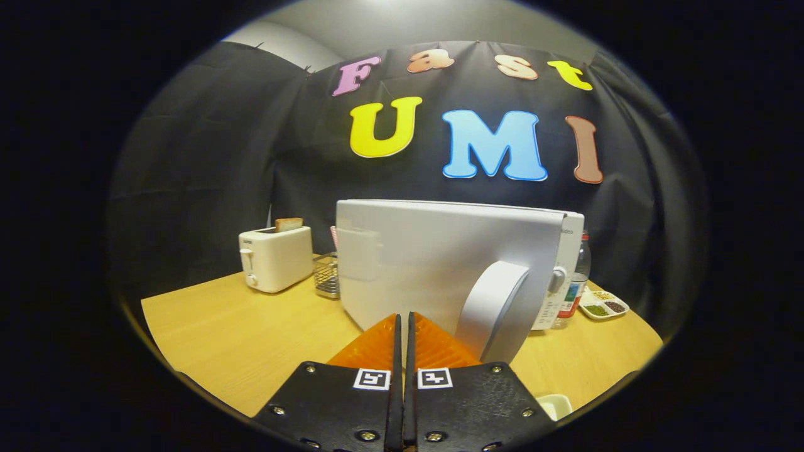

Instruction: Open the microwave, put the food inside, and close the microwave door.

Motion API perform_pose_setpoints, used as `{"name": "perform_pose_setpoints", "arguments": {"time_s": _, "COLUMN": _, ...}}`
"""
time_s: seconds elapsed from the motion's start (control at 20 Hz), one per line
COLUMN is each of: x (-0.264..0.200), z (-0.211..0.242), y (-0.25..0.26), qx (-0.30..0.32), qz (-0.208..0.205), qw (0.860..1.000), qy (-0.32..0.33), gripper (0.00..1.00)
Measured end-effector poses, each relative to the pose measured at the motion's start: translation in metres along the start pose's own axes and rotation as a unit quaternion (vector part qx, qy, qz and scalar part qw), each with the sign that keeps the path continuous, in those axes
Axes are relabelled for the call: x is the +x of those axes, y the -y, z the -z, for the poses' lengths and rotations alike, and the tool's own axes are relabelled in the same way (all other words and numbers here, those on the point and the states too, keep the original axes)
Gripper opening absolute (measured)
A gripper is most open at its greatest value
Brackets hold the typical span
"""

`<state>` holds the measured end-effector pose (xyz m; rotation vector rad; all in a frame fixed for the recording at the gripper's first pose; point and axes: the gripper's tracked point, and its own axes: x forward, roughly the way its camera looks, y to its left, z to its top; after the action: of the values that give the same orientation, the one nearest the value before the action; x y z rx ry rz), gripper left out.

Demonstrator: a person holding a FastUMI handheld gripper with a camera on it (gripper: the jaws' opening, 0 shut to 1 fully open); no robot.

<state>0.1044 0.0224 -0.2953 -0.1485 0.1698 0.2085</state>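
- Microwave (433, 263) stood on the tabletop (251, 339) straight ahead of the tongs, door shut, curved handle (496, 311) toward its right side.
- Tongs (402, 336) closed, fingers together with a thin slit between, gripping nothing, tips just short of the door's lower edge.
- Toaster (275, 257) left of the microwave, slice of bread (288, 224) sticking up from its slot.
- Wire basket (326, 275) between toaster and microwave.
- Bottle (576, 282) and small sectioned dish (603, 306) right of the microwave.
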Motion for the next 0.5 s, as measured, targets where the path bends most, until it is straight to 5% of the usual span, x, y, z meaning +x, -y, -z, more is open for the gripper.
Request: {"name": "perform_pose_setpoints", "arguments": {"time_s": 0.5, "x": 0.087, "z": -0.005, "y": 0.083, "qx": 0.015, "qz": 0.09, "qw": 0.996, "qy": -0.016, "gripper": 0.02}}
